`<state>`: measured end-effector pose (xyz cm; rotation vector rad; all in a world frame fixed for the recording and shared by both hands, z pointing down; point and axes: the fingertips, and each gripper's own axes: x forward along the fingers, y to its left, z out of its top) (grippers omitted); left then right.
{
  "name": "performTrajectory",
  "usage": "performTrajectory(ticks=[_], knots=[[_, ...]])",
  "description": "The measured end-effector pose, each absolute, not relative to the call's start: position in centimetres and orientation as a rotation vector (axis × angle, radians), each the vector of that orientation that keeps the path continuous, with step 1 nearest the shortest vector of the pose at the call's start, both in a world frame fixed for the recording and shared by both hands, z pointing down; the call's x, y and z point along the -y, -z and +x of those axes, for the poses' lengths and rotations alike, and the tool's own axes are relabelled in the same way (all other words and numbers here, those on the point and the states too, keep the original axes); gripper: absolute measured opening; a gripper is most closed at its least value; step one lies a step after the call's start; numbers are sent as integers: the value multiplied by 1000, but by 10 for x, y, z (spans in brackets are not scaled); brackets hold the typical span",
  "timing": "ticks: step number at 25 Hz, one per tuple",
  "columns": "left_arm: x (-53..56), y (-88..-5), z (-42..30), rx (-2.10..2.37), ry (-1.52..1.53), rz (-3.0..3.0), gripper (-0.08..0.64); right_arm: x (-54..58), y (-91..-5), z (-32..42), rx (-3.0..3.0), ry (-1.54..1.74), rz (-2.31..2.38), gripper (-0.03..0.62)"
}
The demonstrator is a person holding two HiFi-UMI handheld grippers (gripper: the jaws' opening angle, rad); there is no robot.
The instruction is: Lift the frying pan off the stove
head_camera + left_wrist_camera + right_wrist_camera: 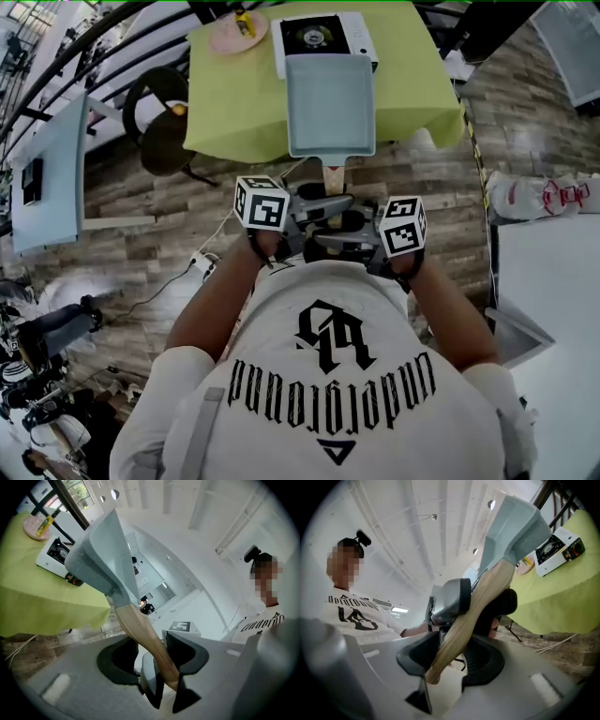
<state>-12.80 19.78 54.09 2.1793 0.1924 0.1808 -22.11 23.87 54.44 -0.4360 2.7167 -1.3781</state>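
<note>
The frying pan [330,103] is square and grey with a wooden handle [334,175]. It hangs in the air over the front part of the green table, on the near side of the white portable stove [323,37]. My left gripper [323,202] and right gripper [342,230] face each other, both shut on the handle. In the left gripper view the handle [145,639] runs between the jaws of the left gripper [164,667], with the pan [101,559] tilted up and the stove [56,555] behind it. In the right gripper view the right gripper [450,653] clamps the handle [464,620].
The green tablecloth [234,103] covers the table. A pink plate [236,33] with a yellow bottle sits left of the stove. Black stools [167,141] stand at the table's left. A white tabletop [553,281] is at the right. A cable and plug strip [202,267] lie on the wooden floor.
</note>
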Motion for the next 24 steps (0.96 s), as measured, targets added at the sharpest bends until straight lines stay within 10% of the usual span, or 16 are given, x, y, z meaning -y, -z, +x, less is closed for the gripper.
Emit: performTrajectory(ticks=[24], knots=[[-218, -528, -167, -174, -157, 2188, 202, -260, -531, -259, -2742, 1382, -418, 160]])
